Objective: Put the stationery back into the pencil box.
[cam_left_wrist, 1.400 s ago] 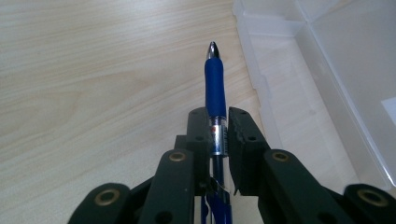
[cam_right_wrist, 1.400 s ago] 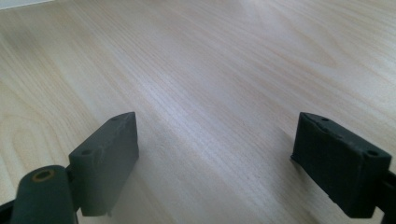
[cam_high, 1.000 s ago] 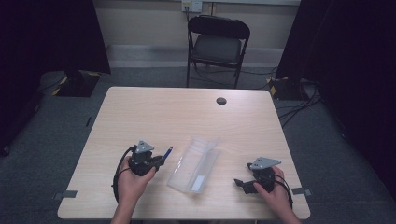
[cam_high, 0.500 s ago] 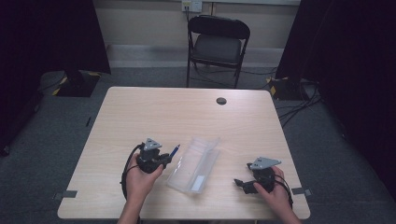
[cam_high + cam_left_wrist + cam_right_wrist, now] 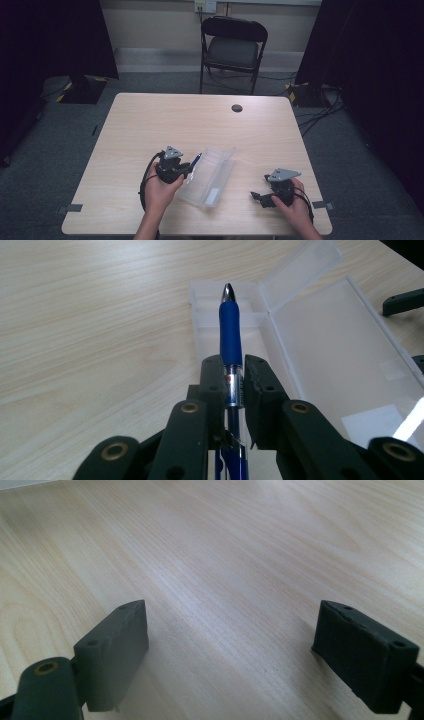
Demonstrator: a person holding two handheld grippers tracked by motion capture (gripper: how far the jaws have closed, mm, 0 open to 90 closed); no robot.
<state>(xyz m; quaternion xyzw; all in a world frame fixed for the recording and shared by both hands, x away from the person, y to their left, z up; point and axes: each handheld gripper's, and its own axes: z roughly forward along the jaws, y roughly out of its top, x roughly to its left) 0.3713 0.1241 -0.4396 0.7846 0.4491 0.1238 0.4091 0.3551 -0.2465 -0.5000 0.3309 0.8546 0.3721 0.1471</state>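
- While the surface (image 5: 150,125) carries little else, a folding chair (image 5: 233,47) stands beyond its far edge and a small dark round fitting (image 5: 237,108) sits near that edge.
- Clear plastic case (image 5: 210,176): lies open at the near centre, lid hinged back; in the left gripper view the tray is directly ahead of the pen tip.
- Left gripper (image 5: 186,170): jaws pressed onto the barrel of a blue pen (image 5: 230,330), tip forward. Compared with one second ago, this gripper has shifted right, so the pen tip now reaches the case's left rim. Judgement: insertion into the tray is the step in hand.
- Right gripper (image 5: 256,196): jaws spread wide, holding nothing, near the front right corner; position unchanged.
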